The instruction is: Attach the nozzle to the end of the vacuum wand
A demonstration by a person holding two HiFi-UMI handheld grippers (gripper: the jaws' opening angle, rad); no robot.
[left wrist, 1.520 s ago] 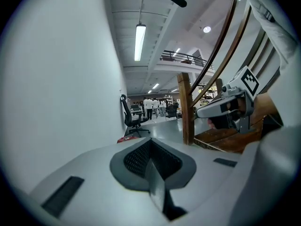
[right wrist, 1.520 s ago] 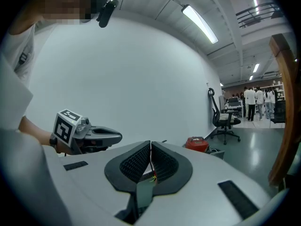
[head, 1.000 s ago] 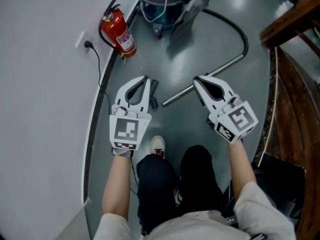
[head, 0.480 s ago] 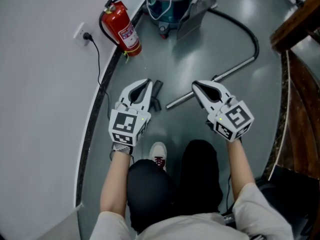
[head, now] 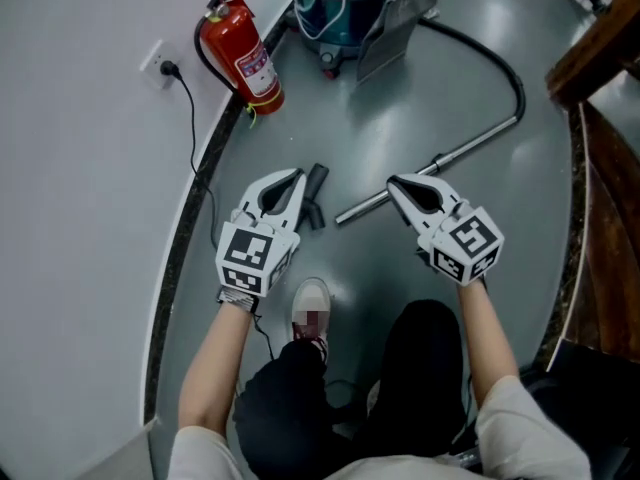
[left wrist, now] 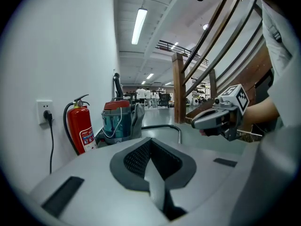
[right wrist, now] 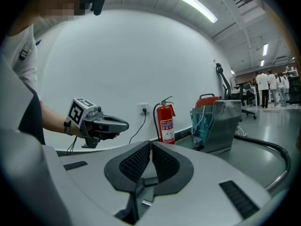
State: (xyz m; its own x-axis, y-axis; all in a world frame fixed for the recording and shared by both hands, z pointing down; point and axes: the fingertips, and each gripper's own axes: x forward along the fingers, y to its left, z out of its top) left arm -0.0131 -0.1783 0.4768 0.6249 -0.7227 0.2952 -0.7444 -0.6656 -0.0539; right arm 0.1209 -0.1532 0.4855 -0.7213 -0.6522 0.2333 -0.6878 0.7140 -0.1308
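Observation:
The dark nozzle (head: 315, 194) lies on the grey floor just right of my left gripper's tip. The metal vacuum wand (head: 430, 167) lies slanted on the floor, its near end (head: 343, 216) a short way from the nozzle. A black hose (head: 497, 56) runs from the wand back to the vacuum (head: 338, 4). My left gripper (head: 297, 176) is shut and empty, above the nozzle's left side. My right gripper (head: 392, 182) is shut and empty, over the wand's near part. In the gripper views the two grippers see each other: the right one (left wrist: 214, 119) and the left one (right wrist: 101, 124).
A red fire extinguisher (head: 240, 54) stands by the white wall below a socket (head: 160, 64) with a black cable. Wooden stair rails (head: 600, 168) run along the right. The person's shoe (head: 312, 304) and knees are just behind the grippers.
Both grippers have sunk toward the floor side by side, and the person has crouched lower. The jaws stayed shut. Nozzle and wand have not moved.

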